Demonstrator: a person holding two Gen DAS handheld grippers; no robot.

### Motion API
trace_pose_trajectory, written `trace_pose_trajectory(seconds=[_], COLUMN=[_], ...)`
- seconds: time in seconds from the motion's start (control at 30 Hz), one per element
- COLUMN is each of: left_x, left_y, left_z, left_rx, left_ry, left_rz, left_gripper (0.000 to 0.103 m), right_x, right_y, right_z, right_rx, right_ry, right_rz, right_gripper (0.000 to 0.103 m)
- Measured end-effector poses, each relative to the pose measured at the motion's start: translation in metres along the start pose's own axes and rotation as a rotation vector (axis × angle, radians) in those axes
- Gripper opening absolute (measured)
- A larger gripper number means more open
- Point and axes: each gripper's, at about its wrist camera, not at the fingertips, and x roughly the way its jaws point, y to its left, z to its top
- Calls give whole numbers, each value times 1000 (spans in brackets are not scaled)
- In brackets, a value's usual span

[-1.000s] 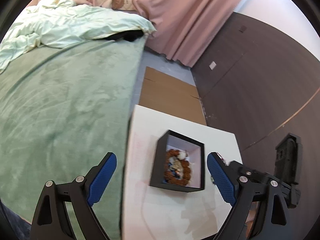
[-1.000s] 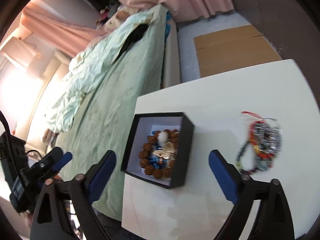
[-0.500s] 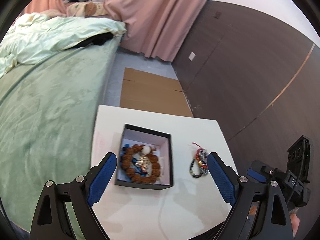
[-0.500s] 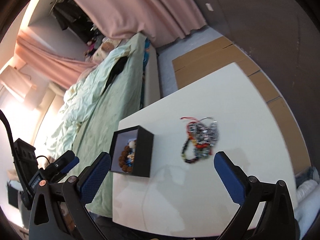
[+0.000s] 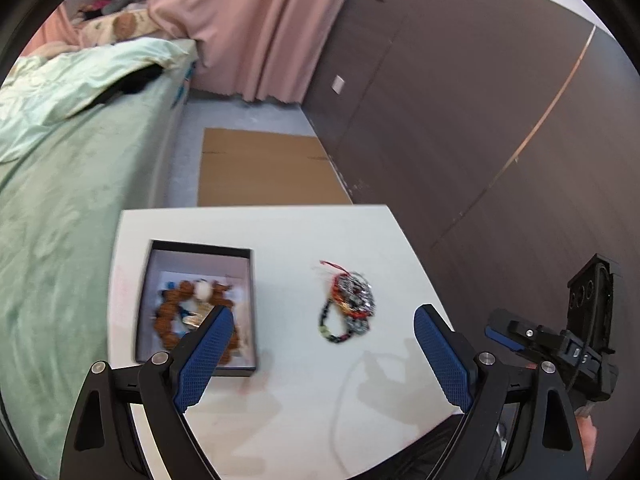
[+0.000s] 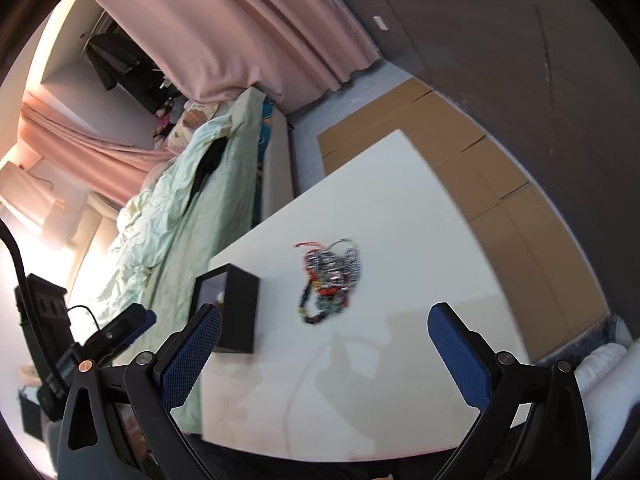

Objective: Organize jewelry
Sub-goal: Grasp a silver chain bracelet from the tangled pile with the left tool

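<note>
**Both grippers drawn back, the loose tangle now in plain sight**

A second ago the left gripper (image 5: 320,344) hung close over the black square cardboard box (image 5: 252,312) with its brown wooden bead bracelet (image 5: 172,320) inside, and the heap on the table was out of its view; now it has pulled back and swung right, so the box sits low on its left and the tangled bundle of red cord, silver chain and dark beads (image 5: 348,308) lies between its blue-padded fingers (image 5: 204,356); those fingers stand wide apart and hold nothing. The right gripper (image 6: 324,356) has likewise retreated and risen; its jaws are spread wide and empty, the bundle (image 6: 328,280) ahead of them on the white tabletop (image 6: 420,240), well apart from the box (image 6: 240,308). To my eye the bracelet is settled and the tangle is next; either gripper must come down before it can pinch it; the loose strands look apt to snag or trail.
</note>
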Motion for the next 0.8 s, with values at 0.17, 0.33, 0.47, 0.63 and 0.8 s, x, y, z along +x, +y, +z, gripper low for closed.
trace_pose_trajectory(seconds=[0.17, 0.33, 0.47, 0.63, 0.8], left_x=[25, 54, 76, 96, 118], left_y=[-14, -19, -21, -24, -38], left_z=[3, 8, 13, 18, 26], left_rx=[20, 13, -2, -11, 4], left_ry=[63, 136, 182, 225, 263], left_rz=[-1, 8, 7, -3, -23], left_gripper=[77, 56, 43, 41, 41], right_x=[4, 11, 15, 25, 29], right_y=[-22, -36, -45, -57, -67], right_z=[0, 1, 2, 3, 4], right_rx=[39, 56, 67, 99, 122], right_ry=[10, 20, 23, 64, 76], right_rz=[-16, -6, 3, 21, 25], right_gripper=[103, 103, 100, 81, 80])
